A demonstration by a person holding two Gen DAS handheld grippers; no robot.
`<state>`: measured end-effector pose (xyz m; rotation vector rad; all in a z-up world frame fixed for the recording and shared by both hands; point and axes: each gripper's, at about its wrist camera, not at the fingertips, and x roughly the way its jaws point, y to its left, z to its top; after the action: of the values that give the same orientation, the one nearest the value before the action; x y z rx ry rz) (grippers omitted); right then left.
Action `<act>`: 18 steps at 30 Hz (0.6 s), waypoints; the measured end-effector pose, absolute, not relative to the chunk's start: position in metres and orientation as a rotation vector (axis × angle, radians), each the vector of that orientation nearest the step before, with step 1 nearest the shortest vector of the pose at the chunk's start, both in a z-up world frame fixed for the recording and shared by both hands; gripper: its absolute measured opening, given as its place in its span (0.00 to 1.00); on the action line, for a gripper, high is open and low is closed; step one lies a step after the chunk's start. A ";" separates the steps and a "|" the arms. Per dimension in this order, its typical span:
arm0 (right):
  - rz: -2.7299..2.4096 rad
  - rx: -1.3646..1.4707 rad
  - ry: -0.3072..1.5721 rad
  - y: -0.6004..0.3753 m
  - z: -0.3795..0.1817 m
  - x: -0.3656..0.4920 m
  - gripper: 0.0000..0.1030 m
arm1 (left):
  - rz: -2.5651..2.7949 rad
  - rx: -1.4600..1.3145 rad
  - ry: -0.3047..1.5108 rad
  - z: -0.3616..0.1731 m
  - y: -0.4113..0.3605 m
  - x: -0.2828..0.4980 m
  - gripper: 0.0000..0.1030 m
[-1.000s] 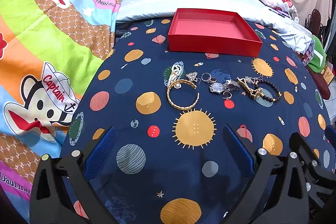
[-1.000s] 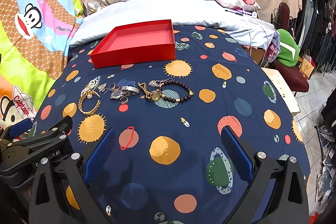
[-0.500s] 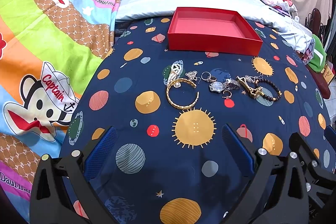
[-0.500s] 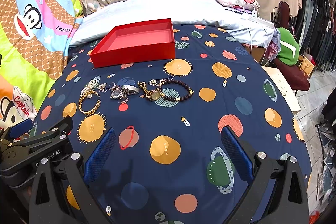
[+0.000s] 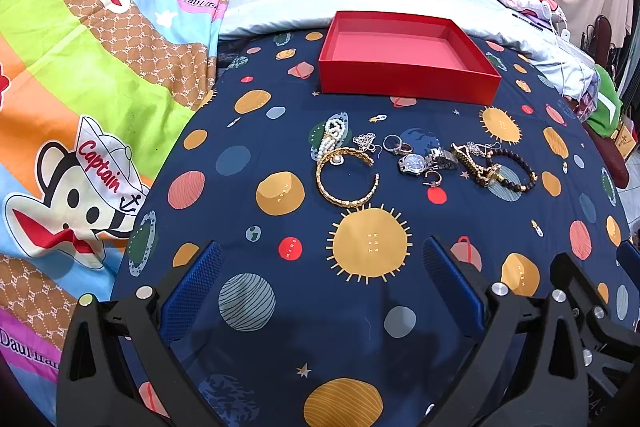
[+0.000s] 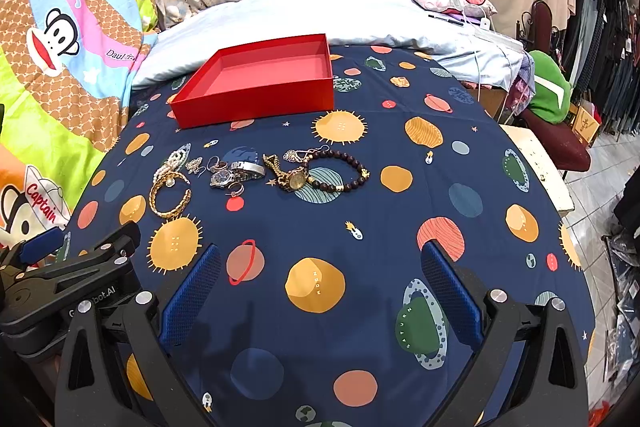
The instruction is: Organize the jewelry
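We hold both tools spread wide, left tool point(image 5: 320, 287) and right tool point(image 6: 320, 287), gripping nothing; jewelry point(image 5: 420, 163) lies on the planet-print bed cover point(image 5: 360, 307), near the red box point(image 5: 404, 83).

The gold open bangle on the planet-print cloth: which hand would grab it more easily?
Probably the left. Its open gripper faces the gold open bangle almost straight ahead, while from the open right gripper the bangle lies far off to the left.

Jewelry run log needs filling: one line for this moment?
left gripper open | right gripper open | jewelry on cloth | red box empty
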<state>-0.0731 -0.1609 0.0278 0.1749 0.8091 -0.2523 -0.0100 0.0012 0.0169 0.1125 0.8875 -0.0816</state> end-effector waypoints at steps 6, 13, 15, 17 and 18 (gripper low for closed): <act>-0.252 0.175 0.810 -0.161 0.028 -0.073 0.95 | -0.082 0.112 0.891 0.016 0.001 -0.010 0.95; -0.249 0.180 0.816 -0.161 0.026 -0.071 0.95 | -0.082 0.107 0.906 0.013 0.000 -0.007 0.95; -0.248 0.182 0.820 -0.161 0.024 -0.070 0.95 | -0.084 0.106 0.911 0.012 0.000 -0.006 0.95; -0.248 0.184 0.823 -0.161 0.023 -0.069 0.95 | -0.086 0.106 0.915 0.011 -0.001 -0.004 0.95; -0.247 0.184 0.825 -0.162 0.022 -0.068 0.95 | -0.088 0.106 0.919 0.010 -0.001 -0.003 0.95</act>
<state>-0.0677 -0.1619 0.0216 0.1845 0.8247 -0.2470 -0.0027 -0.0013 0.0104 0.1063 0.9190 -0.0876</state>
